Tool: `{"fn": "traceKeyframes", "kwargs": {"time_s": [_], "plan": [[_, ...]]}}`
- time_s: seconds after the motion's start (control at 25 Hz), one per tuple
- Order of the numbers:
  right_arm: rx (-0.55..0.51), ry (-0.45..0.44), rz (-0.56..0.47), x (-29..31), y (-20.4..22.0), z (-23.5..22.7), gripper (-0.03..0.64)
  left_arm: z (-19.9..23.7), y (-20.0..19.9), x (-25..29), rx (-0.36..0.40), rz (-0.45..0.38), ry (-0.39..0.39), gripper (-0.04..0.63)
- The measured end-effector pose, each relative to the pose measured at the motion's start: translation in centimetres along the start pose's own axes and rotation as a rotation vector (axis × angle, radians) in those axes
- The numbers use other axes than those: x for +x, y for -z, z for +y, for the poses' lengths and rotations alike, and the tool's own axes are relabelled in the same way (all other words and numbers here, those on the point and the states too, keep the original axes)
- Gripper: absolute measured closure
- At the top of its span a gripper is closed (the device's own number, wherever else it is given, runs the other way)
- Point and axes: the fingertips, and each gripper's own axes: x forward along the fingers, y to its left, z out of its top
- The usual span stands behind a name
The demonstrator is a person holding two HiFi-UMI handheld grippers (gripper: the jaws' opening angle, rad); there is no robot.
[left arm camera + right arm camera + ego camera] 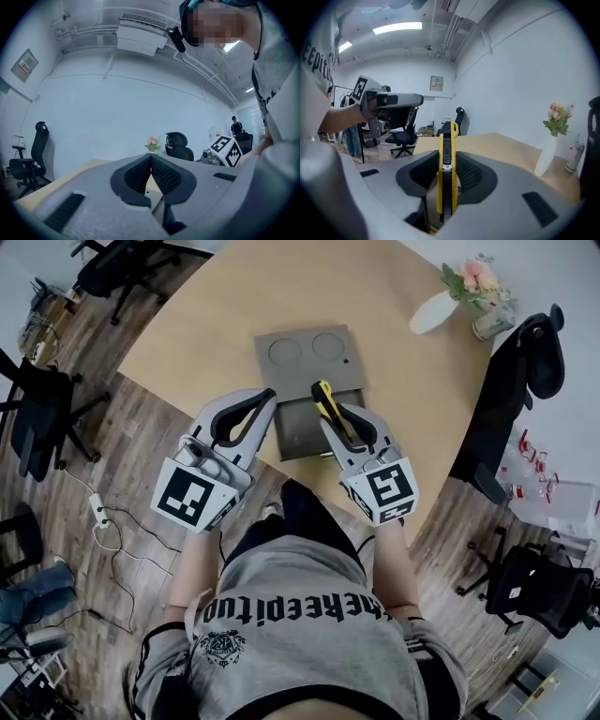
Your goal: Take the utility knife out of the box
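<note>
**Head view:** The utility knife (327, 401) is a slim yellow body with a black strip along its top. It is clamped in the right gripper (339, 418) and held over the right side of the open gray box (298, 432). Its far end sticks out past the fingertips. The box lid (309, 354), which has two round recesses, lies flat on the far side of the box. The left gripper (266, 396) is just left of the box, above the near edge of the table (216, 306), with its jaws together. The tan tabletop is bare to the left and far side. A white vase (433, 312) lies well apart at the far right edge.

**Left gripper view:** The ribbed pads meet at their tips with nothing between them. The table edge (84, 169) runs off to the left. The right gripper's marker cube (226, 151) shows at the right.

**Right gripper view:** Both jaws press on the flat sides of the knife (449, 136), which stands on edge and upright. Its black ridged slider faces the camera. Open tabletop (506, 147) stretches beyond it, with the vase (546, 157) at the far right.
</note>
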Motion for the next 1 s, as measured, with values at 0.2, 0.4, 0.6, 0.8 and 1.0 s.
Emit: {"fn": "traceKeyframes", "kwargs": {"time_s": [0.2,0.4,0.6,0.8,1.0], "plan": [[0.023,0.015,-0.049,-0.9,-1.3,0.2,0.499,-0.5,-0.1,-0.3,0.001,-0.004,0.005,0.578],[0.042,0.029,-0.096,-2.0,-2.5,0.7,0.499,-1.4,-0.4,-1.0,0.009,-0.008,0.012,0.578],[0.048,0.049,-0.133,-3.4,-3.4,1.1,0.499,-2.6,-0.8,-1.6,0.020,-0.013,0.029,0.578],[0.059,0.081,-0.173,-5.3,-4.4,1.9,0.499,-4.2,-1.3,-2.4,0.033,-0.021,0.052,0.578],[0.059,0.102,-0.200,-7.2,-4.8,2.9,0.499,-5.8,-1.7,-3.4,0.037,-0.031,0.066,0.578]]}}
